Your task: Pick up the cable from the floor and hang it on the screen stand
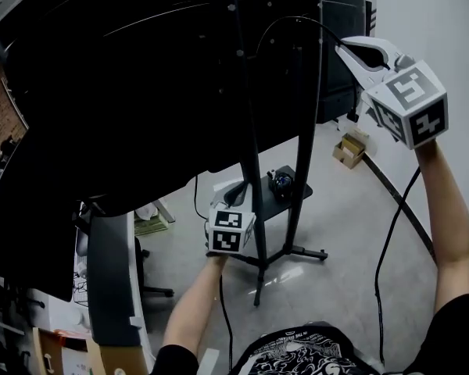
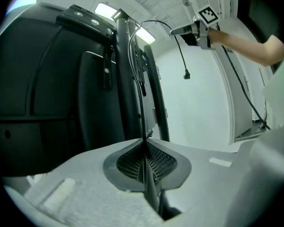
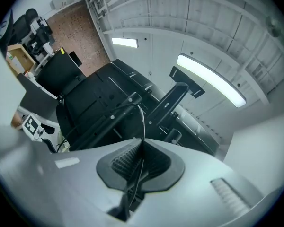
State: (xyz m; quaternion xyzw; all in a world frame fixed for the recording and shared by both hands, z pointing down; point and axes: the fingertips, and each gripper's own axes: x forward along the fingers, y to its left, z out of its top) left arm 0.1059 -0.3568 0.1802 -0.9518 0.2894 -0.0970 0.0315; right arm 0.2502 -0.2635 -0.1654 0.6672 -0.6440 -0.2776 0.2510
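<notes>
The big black screen (image 1: 102,92) stands on a black screen stand (image 1: 248,131), seen from behind. A thin black cable (image 1: 297,19) arcs over the top of the stand's posts. High at the right, my right gripper (image 1: 342,49) is shut on the cable; in the right gripper view the cable (image 3: 142,122) runs out from between its pads (image 3: 128,162). Lower down, beside the left post, my left gripper (image 1: 236,196) is shut on the cable (image 2: 141,103) too. In the left gripper view the cable's plug end (image 2: 186,74) dangles below the right gripper (image 2: 177,30). More cable (image 1: 391,241) hangs to the floor under my right arm.
The stand's tripod base (image 1: 293,252) carries a small shelf with a dark object (image 1: 281,182). A cardboard box (image 1: 348,148) sits on the floor by the white wall (image 1: 430,22). A chair and a cluttered desk (image 1: 109,287) fill the lower left.
</notes>
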